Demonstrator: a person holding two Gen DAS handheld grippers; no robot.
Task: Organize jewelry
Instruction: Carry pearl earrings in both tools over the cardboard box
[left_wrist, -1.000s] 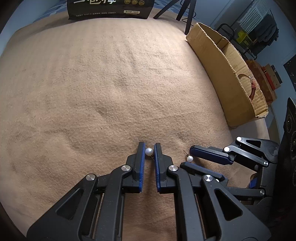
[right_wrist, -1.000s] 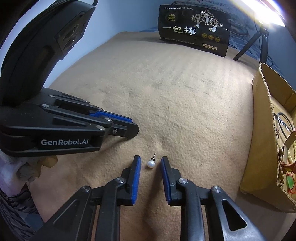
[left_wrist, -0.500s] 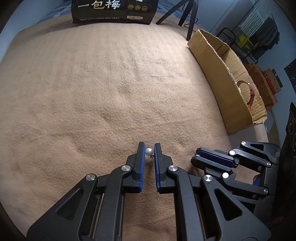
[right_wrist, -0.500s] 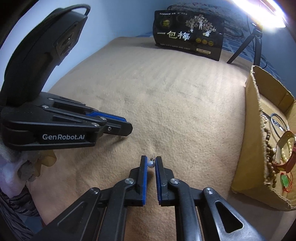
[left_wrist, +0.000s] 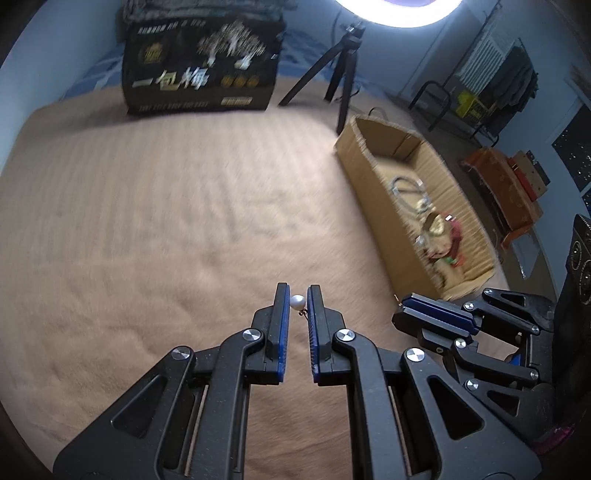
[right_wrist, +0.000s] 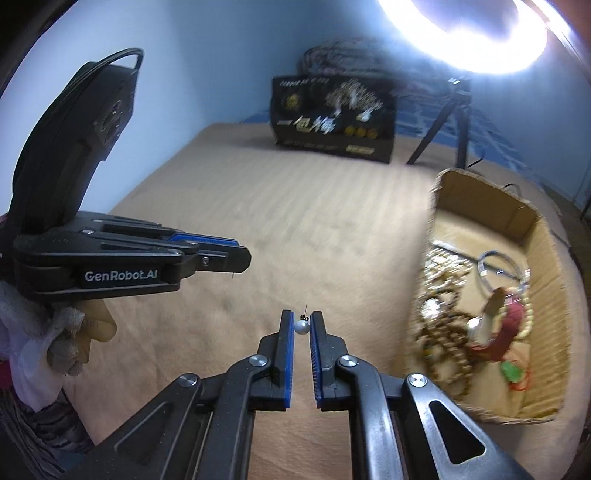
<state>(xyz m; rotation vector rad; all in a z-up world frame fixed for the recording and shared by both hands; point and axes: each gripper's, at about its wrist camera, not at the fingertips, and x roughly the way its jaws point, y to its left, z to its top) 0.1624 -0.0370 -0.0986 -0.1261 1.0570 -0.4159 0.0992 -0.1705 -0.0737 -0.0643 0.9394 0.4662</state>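
Nearest, left gripper (left_wrist: 297, 293) clamped on a pearl earring (left_wrist: 297, 302), lifted above the tan blanket (left_wrist: 147, 240). Beside it, right gripper (right_wrist: 302, 320) pinching a second pearl earring (right_wrist: 301, 327), post pointing up. Farther right, cardboard box (right_wrist: 430, 236) holding blurred beads and bracelets. Beyond, black printed bag (left_wrist: 201, 79), tripod (left_wrist: 341, 59), ring light (right_wrist: 469, 33).

Left gripper (left_wrist: 297, 297) jaws nearly closed; right gripper (right_wrist: 302, 324) likewise.
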